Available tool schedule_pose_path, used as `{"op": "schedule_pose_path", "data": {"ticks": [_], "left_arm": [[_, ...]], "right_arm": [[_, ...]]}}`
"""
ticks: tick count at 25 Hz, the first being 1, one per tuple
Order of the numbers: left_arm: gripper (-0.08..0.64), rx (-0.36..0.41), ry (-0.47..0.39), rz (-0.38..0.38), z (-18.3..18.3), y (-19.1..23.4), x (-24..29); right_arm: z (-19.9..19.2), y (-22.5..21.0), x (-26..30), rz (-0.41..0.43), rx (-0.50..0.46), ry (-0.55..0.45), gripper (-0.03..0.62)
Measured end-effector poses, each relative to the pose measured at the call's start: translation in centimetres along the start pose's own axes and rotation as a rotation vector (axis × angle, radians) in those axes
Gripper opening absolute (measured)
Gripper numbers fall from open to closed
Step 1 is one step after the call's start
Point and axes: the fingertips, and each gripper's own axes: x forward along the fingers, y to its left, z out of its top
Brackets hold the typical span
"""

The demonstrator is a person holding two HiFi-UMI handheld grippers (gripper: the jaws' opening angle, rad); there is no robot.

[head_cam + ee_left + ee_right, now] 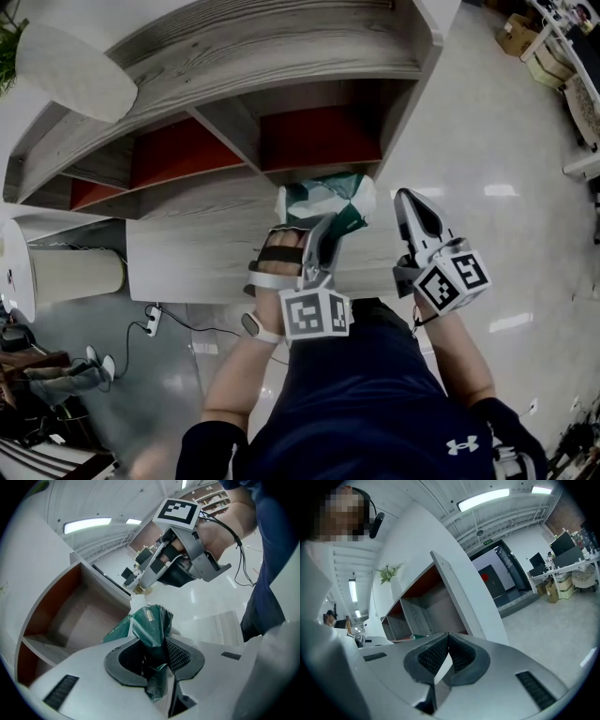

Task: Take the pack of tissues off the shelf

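Just outside the shelf compartment (319,139), tissue pack (152,620) tight in left hand-held gripper (157,657); right hand-held gripper (448,640) closed.

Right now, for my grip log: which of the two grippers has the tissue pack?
The left gripper: its jaws pinch the green tissue pack. The right gripper is shut with nothing between its jaws.
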Motion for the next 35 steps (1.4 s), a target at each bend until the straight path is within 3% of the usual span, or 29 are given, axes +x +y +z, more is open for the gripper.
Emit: {"op": "schedule_pose_path", "data": {"ticks": [9,35], "left_arm": [[0.109,-0.010,0.020,-0.024,-1.8,-4.0,2.0],[0.110,-0.006,0.105,-0.087,-6.3,-10.5,8.4]], "right_arm": [[-0.5,-0.3,-1.3,-0.016,0.004,0.001,0.012],[-1.7,-1.6,-1.8,-0.056,0.059,0.017,0.012]]}}
